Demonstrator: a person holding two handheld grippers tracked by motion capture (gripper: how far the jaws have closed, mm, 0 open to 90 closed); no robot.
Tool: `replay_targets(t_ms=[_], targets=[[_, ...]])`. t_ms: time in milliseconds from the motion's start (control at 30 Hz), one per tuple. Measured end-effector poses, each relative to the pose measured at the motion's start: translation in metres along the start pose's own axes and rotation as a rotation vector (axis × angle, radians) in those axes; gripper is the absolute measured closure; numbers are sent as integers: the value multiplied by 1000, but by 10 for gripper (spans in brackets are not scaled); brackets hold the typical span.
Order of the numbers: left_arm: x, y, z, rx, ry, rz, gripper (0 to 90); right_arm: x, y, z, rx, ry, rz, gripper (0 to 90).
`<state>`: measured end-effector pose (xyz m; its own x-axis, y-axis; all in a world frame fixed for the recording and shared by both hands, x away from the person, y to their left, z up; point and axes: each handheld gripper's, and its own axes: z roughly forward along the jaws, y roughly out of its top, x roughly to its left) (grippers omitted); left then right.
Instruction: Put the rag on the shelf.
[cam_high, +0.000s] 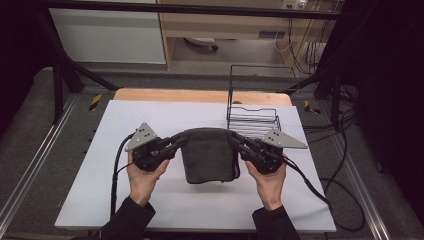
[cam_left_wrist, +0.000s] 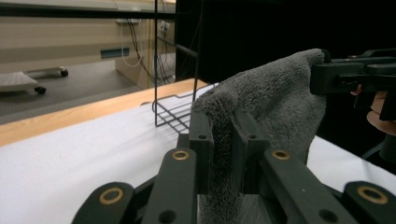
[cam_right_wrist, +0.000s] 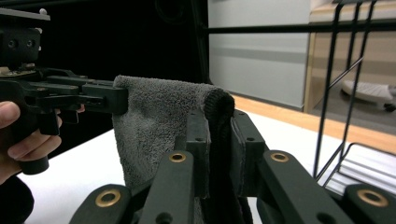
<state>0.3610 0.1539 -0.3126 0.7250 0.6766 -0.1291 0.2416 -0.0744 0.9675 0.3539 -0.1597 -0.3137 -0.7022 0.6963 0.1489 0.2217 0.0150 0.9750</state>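
grey terry cloth, a small towel (cam_high: 208, 155), hangs doubled between the two grippers above the white table top (cam_high: 150, 120), held up by its top corners. the left gripper (cam_high: 176, 142) pinches the towel's left corner, and in the left gripper view the pile is squeezed tight between its jaws; the right gripper (cam_high: 239, 141) clamps the opposite corner, where a dark hemmed edge (cam_right_wrist: 219, 105) bulges over the jaw tips in the right gripper view. so the pick-up looks done: the cloth seems clear of the table, stretched level across the top. what seems left is to carry or fold it, perhaps toward the black wire basket (cam_high: 252, 117) just behind the right gripper, though that is only a guess. the towel's lower edge is hard to read from above, so i cannot tell whether it brushes the table.
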Motion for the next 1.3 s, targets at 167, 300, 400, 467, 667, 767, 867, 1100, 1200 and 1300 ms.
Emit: replay_targets(t_ms=[167, 300, 400, 467, 667, 767, 867, 1100, 1200, 1300], targets=[[-5, 12, 6, -35, -7, 5, 797, -2, 9, -8, -42, -22, -10, 804], [-10, 23, 12, -65, -15, 3, 797, -2, 17, -15, -69, -51, -24, 804], [-13, 30, 16, -84, -19, 3, 798, -3, 25, -21, -93, -70, -37, 804], [-15, 35, 20, -99, -23, 6, 798, -3, 30, -24, -108, -81, -38, 804], [-22, 49, 30, -136, -36, 6, 799, -5, 43, -33, -160, -125, -53, 805], [-24, 56, 35, -153, -43, 5, 799, -6, 49, -38, -180, -138, -58, 805], [-27, 63, 40, -169, -49, 6, 799, -9, 53, -42, -199, -153, -62, 805], [-31, 82, 52, -188, -62, 10, 800, -16, 66, -50, -233, -183, -55, 805], [-32, 89, 58, -193, -68, 13, 800, -19, 72, -53, -243, -197, -60, 805], [-33, 97, 63, -208, -74, 4, 800, -21, 80, -56, -252, -211, -66, 806]])
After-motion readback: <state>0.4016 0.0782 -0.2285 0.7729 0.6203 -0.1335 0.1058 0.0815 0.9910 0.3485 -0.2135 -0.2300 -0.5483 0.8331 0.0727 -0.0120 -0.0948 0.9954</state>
